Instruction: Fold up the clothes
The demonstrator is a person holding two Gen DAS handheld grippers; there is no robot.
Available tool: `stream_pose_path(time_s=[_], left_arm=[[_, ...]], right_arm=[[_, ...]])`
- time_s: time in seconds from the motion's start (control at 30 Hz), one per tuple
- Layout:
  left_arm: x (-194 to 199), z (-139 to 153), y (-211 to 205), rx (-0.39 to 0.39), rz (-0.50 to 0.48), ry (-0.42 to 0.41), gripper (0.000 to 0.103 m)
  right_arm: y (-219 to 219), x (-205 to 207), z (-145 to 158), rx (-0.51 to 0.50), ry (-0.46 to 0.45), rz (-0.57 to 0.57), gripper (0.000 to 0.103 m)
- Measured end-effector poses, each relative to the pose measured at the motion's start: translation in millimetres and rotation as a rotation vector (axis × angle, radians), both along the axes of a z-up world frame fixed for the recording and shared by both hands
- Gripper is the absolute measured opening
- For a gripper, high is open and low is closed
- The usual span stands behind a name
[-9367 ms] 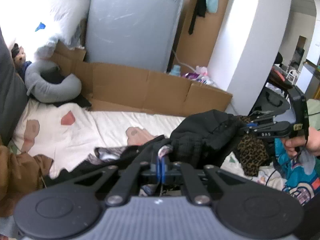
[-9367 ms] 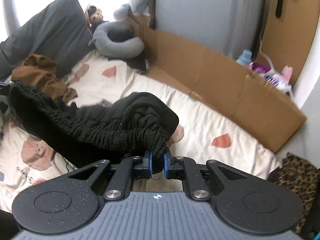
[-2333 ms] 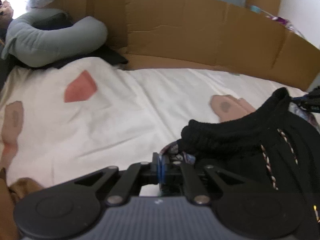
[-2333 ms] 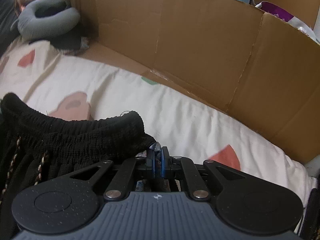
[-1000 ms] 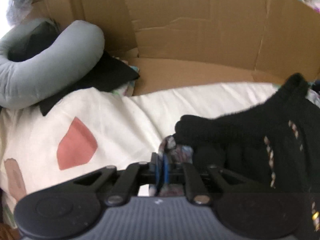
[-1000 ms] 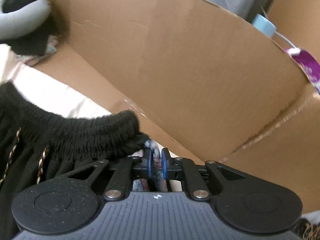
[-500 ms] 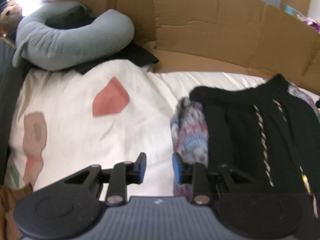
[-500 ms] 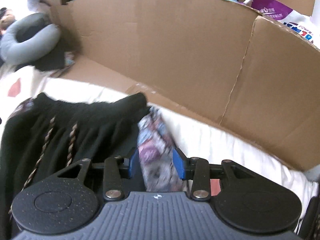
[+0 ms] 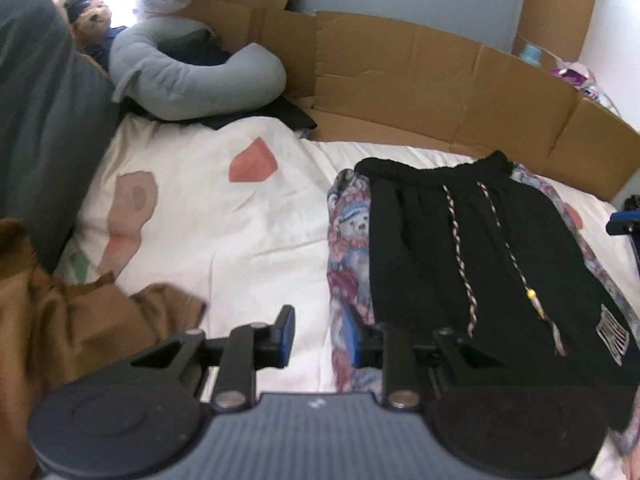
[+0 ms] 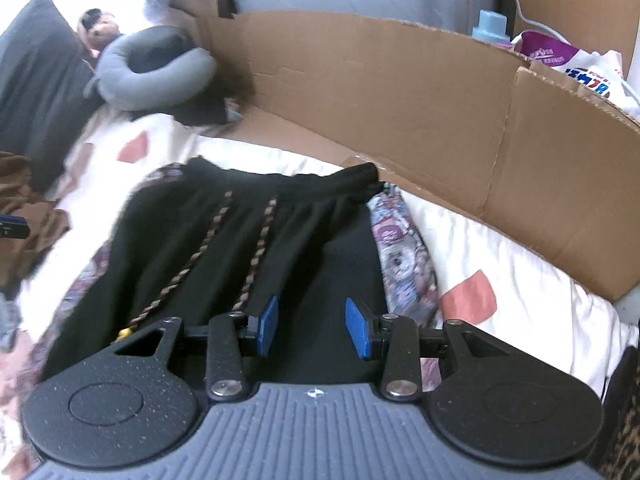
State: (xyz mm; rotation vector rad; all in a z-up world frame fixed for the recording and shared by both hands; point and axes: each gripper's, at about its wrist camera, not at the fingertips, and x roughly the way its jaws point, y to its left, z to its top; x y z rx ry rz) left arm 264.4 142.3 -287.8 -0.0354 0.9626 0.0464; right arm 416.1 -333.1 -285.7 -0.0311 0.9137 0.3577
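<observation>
Left wrist: left gripper downtilted (jaws closing, empty).

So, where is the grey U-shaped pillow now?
The grey U-shaped pillow lies at upper left in both views, between the dark cushion and the cardboard wall.

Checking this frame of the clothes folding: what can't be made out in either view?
- Lower end of the black shorts: both views, hidden behind the claw bodies.
- White label on the shorts: left view, print too small.
- Brown garment: left view, cut off by the edge.
- Bag lettering: right view, behind the cardboard.
</observation>
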Motion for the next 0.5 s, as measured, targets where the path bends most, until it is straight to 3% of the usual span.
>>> stream_pose_path(time_s=[0.2,0.33,0.5], left_arm=[[-37.7,20.3,11.4,-0.005,0.025,0.011,0.028],[-58.3,33.1,19.1,-0.071,0.071,0.010,0.028],[-81.1,49.5,12.9,-0.102,0.099,0.011,0.030]], right_arm=[[1.6,-41.4,27.2,0.036,-0.014,0.017,0.045],[6.9,-64.5,36.3,-0.027,-0.018,-0.009,0.044],[3.7,-87.3,48.4,0.019,-0.012,-0.019,0.044]])
